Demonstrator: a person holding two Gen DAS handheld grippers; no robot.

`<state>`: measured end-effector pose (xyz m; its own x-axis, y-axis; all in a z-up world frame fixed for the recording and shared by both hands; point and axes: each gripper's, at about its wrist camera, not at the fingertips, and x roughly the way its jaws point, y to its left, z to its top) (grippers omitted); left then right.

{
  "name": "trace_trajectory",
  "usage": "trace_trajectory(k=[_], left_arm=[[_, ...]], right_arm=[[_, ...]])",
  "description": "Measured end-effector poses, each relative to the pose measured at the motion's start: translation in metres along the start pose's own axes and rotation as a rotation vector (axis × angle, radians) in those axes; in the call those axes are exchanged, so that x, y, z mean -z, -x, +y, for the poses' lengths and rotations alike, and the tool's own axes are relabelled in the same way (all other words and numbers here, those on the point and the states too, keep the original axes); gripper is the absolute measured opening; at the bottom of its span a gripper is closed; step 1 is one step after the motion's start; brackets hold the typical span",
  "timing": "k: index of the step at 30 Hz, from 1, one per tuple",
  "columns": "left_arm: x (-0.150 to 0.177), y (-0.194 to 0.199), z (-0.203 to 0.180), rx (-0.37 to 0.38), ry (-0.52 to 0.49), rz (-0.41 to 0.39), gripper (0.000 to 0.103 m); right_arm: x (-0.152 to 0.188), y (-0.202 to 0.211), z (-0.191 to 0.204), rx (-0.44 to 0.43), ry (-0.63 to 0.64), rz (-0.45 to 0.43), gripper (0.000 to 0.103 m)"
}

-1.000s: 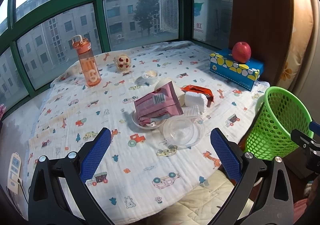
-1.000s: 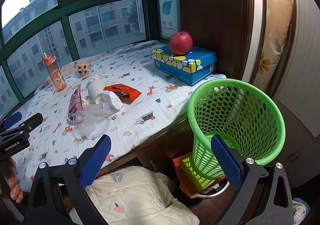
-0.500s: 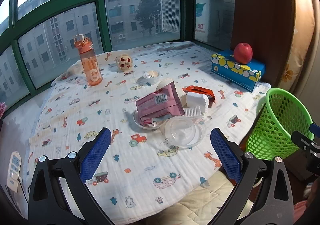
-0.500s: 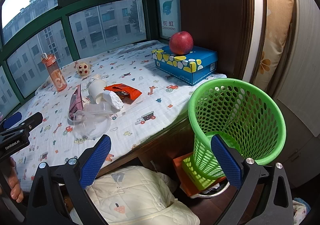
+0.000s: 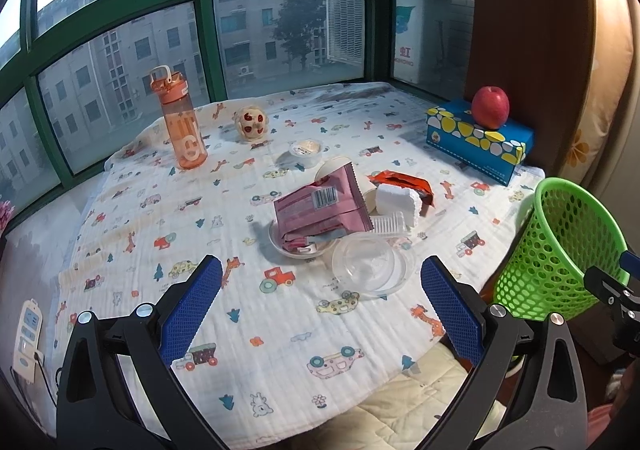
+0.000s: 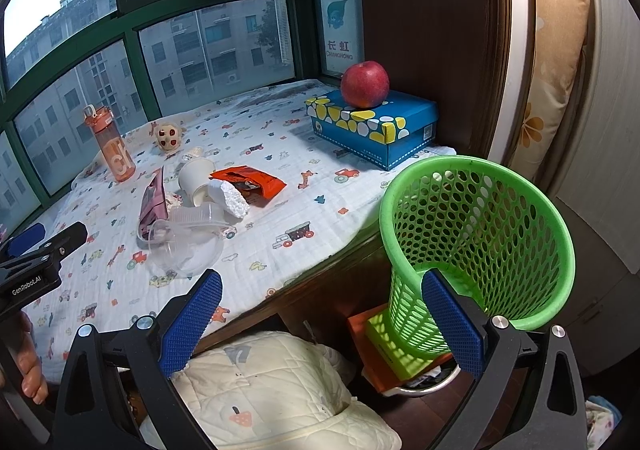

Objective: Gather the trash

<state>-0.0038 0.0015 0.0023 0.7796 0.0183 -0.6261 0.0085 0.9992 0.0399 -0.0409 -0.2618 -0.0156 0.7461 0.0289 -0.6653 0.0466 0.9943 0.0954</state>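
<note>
Nothing is picked yet; both grippers are sitting in the pre-grasp stage, so this looks like the very start of the collecting.

Left gripper point(image 5: 320, 302) is hanging over the near edge of the bench point(image 5: 132, 185), jaws spread wide, holding nothing. Right gripper point(image 6: 322, 314) is likewise spread and empty, and is pointing low, off the bench edge, with the green basket point(image 6: 476, 217) filling the right of its frame.

The trash is lying in one cluster at the centre of the left wrist frame:
- pink wrapper point(image 5: 320, 209) propped in a small dish point(image 5: 280, 246)
- clear plastic lid point(image 5: 372, 270) nearest the left gripper, touching the dish
- white foam block point(image 5: 396, 201) and a ribbed clear tray point(image 5: 388, 223) just behind the lid
- paper cup point(image 5: 332, 167) on its side, orange wrapper point(image 5: 404, 183) behind the foam

The orange bottle point(image 5: 180, 121), the small toy point(image 5: 251, 123), the jelly cup point(image 5: 306, 149) and the apple point(image 5: 490, 105) on the blue box point(image 5: 476, 137) are standing well apart from the pile; probably not trash, though the jelly cup is a toss-up.

The basket is sitting beyond the bench's right edge, lower than the top, empty as far as I can tell.

Next move, my read: the left gripper is best placed for the clear lid, but it is lying flat, so it needs a rim pinch from the side. The pink wrapper is the easier first grab.
</note>
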Motion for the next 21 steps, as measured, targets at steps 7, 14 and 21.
trace_trajectory(k=[7, 14, 21], left_arm=[[-0.0001, 0.0004, -0.002, -0.002, -0.001, 0.0, 0.098], [0.0006, -0.0002, 0.0006, -0.001, 0.0, 0.004, 0.098], [0.0012, -0.0046, 0.0016, -0.005, 0.0, 0.004, 0.098]], right_arm=[[0.0004, -0.0007, 0.0013, -0.002, 0.001, 0.0, 0.097], [0.0002, -0.0044, 0.0045, -0.007, 0.003, 0.005, 0.097], [-0.0028, -0.0092, 0.0054, -0.015, 0.013, 0.007, 0.097]])
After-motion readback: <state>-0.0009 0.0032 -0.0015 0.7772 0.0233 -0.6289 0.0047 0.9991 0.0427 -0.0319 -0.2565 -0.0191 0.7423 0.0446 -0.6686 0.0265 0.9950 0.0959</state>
